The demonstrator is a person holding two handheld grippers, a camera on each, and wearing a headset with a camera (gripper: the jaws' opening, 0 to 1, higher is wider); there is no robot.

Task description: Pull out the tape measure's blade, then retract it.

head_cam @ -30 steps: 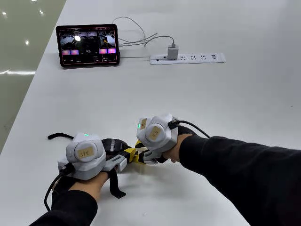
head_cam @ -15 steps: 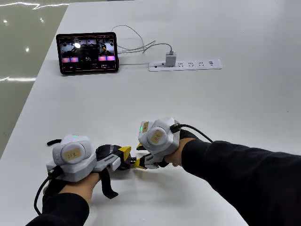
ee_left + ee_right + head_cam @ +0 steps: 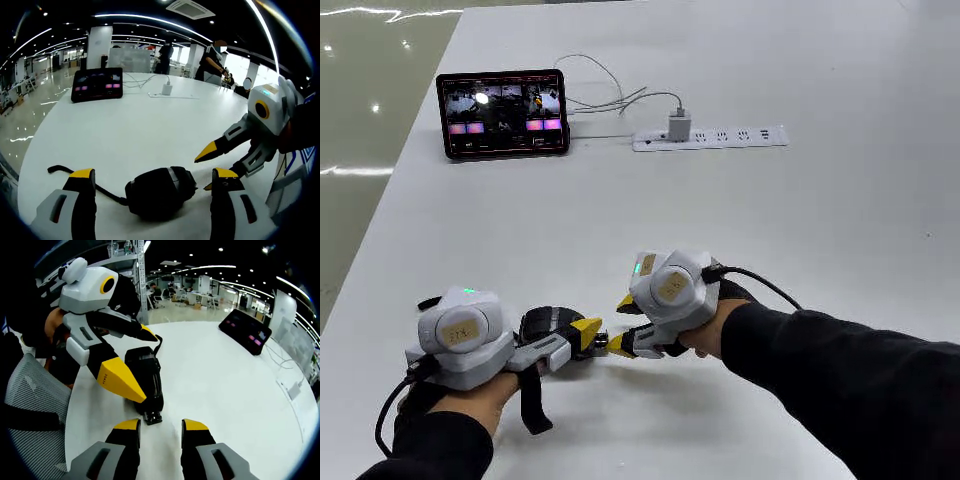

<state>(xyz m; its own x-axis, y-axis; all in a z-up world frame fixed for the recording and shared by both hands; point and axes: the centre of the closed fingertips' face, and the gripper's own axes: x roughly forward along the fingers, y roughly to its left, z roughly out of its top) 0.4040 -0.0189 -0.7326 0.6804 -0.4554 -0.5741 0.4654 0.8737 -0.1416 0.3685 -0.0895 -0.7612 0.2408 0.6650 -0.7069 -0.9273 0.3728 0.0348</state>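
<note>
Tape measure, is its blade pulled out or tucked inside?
Inside. The tape measure has just its end tab at the case; no blade stretches out.

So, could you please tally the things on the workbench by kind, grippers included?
Grippers: 2, the left gripper and the right gripper
Tape measure: 1
Tablet: 1
Power strip: 1
Charger: 1
Total: 6

Left tool (image 3: 574, 332) at black tape measure (image 3: 546, 322); right tool (image 3: 621, 326) opposite, tips spread.
</note>
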